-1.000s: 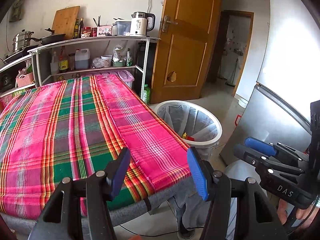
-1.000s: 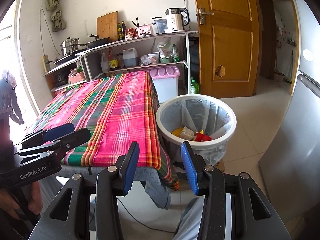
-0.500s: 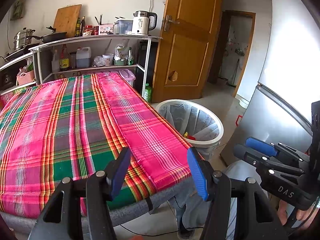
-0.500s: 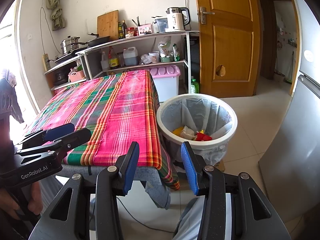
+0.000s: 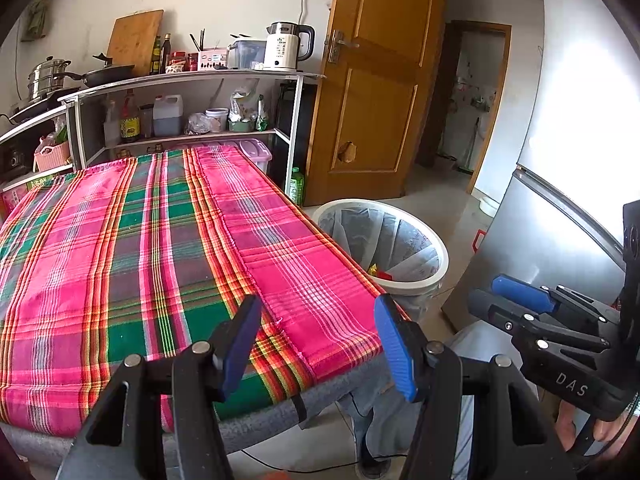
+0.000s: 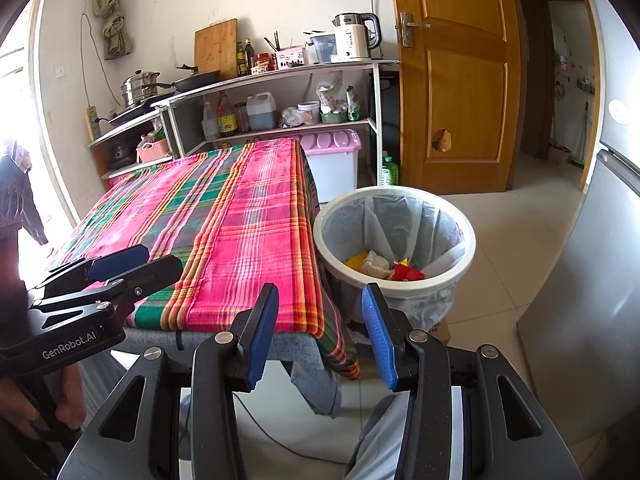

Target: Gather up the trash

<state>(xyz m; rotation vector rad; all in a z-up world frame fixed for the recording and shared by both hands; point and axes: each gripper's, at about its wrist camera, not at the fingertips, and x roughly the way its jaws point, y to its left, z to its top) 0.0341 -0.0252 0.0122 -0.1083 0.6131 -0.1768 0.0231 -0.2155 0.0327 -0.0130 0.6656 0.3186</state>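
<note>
A white trash bin with a grey liner stands on the floor at the table's right side, holding yellow, white and red trash. It also shows in the left wrist view. My left gripper is open and empty over the near edge of the plaid-covered table. My right gripper is open and empty, held low in front of the table's near right corner and the bin. No trash shows on the tablecloth.
A shelf unit with a kettle, bottles and pans stands behind the table. A pink-lidded storage box sits under it. A wooden door stands at the back and a steel fridge on the right.
The left wrist view has drifted slightly, so the table and shelf sit a little lower in frame. Both grippers stay open and empty.
</note>
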